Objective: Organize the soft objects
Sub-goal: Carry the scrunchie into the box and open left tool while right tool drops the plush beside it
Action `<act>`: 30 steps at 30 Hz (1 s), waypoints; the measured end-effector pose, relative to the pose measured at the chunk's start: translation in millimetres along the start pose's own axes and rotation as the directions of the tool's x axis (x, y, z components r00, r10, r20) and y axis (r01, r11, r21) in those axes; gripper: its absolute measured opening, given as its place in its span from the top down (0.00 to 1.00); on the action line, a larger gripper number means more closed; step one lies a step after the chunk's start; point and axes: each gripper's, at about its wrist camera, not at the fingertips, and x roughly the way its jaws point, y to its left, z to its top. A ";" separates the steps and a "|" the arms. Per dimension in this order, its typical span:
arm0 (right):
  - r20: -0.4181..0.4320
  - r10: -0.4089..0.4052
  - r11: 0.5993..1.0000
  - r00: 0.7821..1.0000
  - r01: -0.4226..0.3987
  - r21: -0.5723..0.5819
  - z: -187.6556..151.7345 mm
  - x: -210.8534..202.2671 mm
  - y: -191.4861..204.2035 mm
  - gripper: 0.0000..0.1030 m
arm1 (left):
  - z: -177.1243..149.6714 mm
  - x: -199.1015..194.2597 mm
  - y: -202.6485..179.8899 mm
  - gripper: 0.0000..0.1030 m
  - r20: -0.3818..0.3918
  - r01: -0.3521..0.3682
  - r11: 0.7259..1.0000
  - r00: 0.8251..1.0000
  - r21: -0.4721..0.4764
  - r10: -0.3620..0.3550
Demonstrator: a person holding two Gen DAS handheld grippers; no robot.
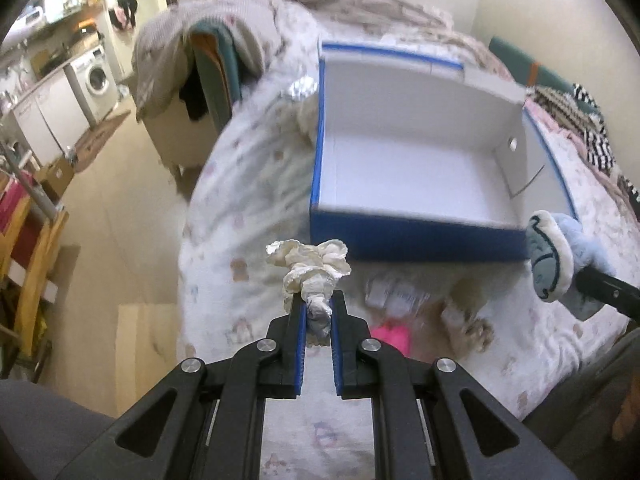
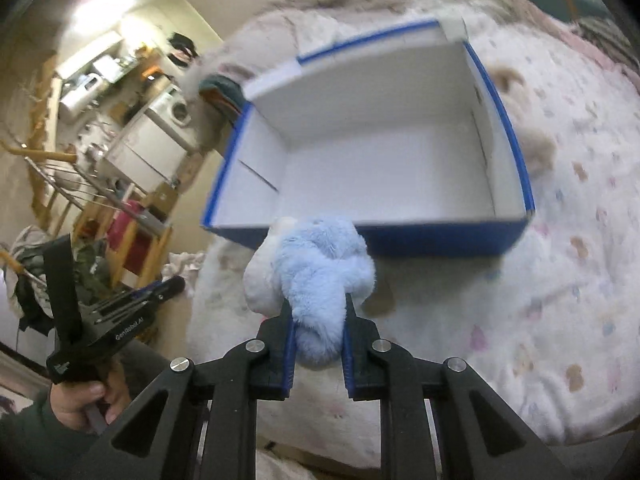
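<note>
Nearby: blue box (image 1: pixel 416 240) on bed (image 1: pixel 248 184), pink item (image 1: pixel 394 338) below.

Left claw (image 1: pixel 318 300) pinching cream scrunchie (image 1: pixel 308 266), blue box (image 1: pixel 420 236) beyond

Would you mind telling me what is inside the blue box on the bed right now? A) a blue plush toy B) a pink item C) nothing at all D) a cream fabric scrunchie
C: both wrist views show the blue box with a bare white interior.
</note>
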 end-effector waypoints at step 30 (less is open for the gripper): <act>0.038 -0.156 0.987 0.987 0.154 0.040 105.9 66.1 -50.4 0.80 | 121.8 88.5 -63.1 0.90 0.012 0.019 0.990 1.000 0.137 -0.020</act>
